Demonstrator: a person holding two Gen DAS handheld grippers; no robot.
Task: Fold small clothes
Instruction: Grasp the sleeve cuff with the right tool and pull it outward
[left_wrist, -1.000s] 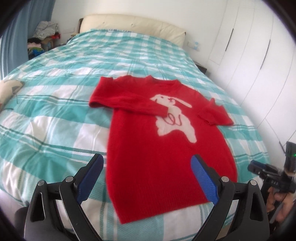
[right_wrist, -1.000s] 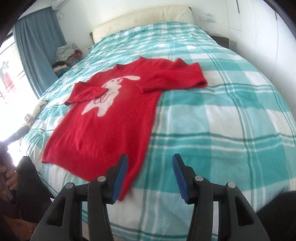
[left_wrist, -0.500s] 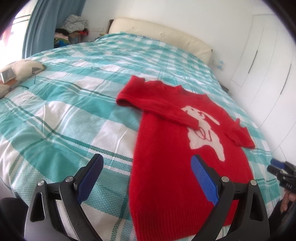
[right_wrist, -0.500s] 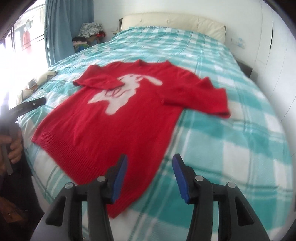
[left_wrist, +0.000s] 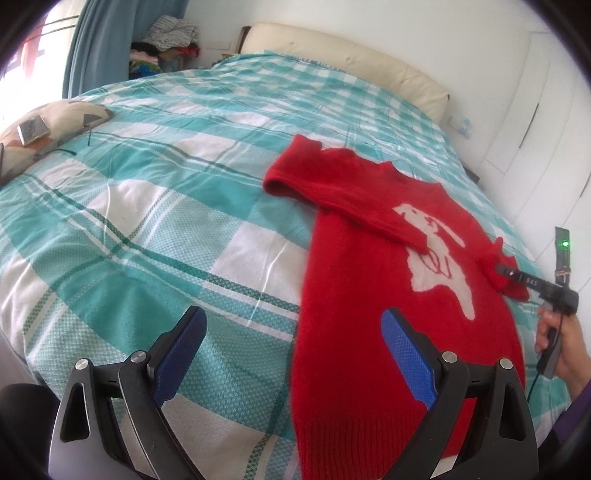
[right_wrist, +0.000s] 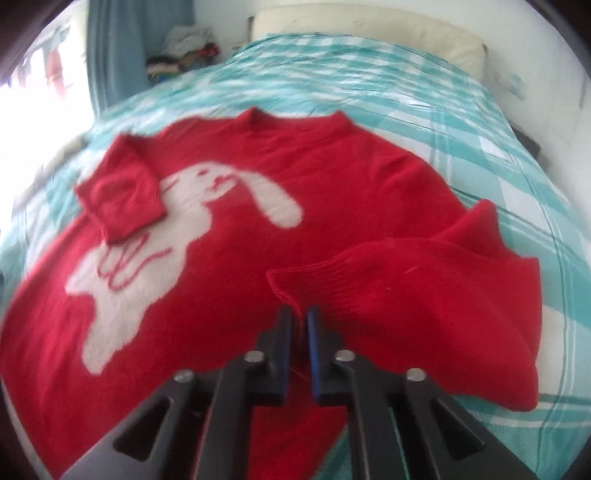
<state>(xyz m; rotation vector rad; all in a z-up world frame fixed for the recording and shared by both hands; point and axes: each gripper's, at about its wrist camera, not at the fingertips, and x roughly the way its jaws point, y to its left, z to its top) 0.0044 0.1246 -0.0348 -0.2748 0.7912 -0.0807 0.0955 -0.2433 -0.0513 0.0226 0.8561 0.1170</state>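
Note:
A small red sweater (left_wrist: 369, 295) with a white rabbit on its chest lies flat, face up, on a teal and white checked bed (left_wrist: 147, 221). Its left sleeve (left_wrist: 332, 192) is folded across the chest. My left gripper (left_wrist: 291, 354) is open and empty above the sweater's lower left hem. My right gripper (right_wrist: 299, 321) is shut on the cuff of the right sleeve (right_wrist: 406, 291) and holds it over the sweater's body (right_wrist: 221, 295). The right gripper also shows in the left wrist view (left_wrist: 506, 271) at the sweater's right edge.
A cream headboard (left_wrist: 351, 70) stands at the far end of the bed. A patterned pillow with a phone on it (left_wrist: 33, 129) lies at the left edge. A pile of clothes (left_wrist: 166, 40) sits by a blue curtain. White wardrobe doors (left_wrist: 546, 110) are on the right.
My right gripper moved in from the hem to the right sleeve and shut on its cuff. My left gripper swung left and stays open.

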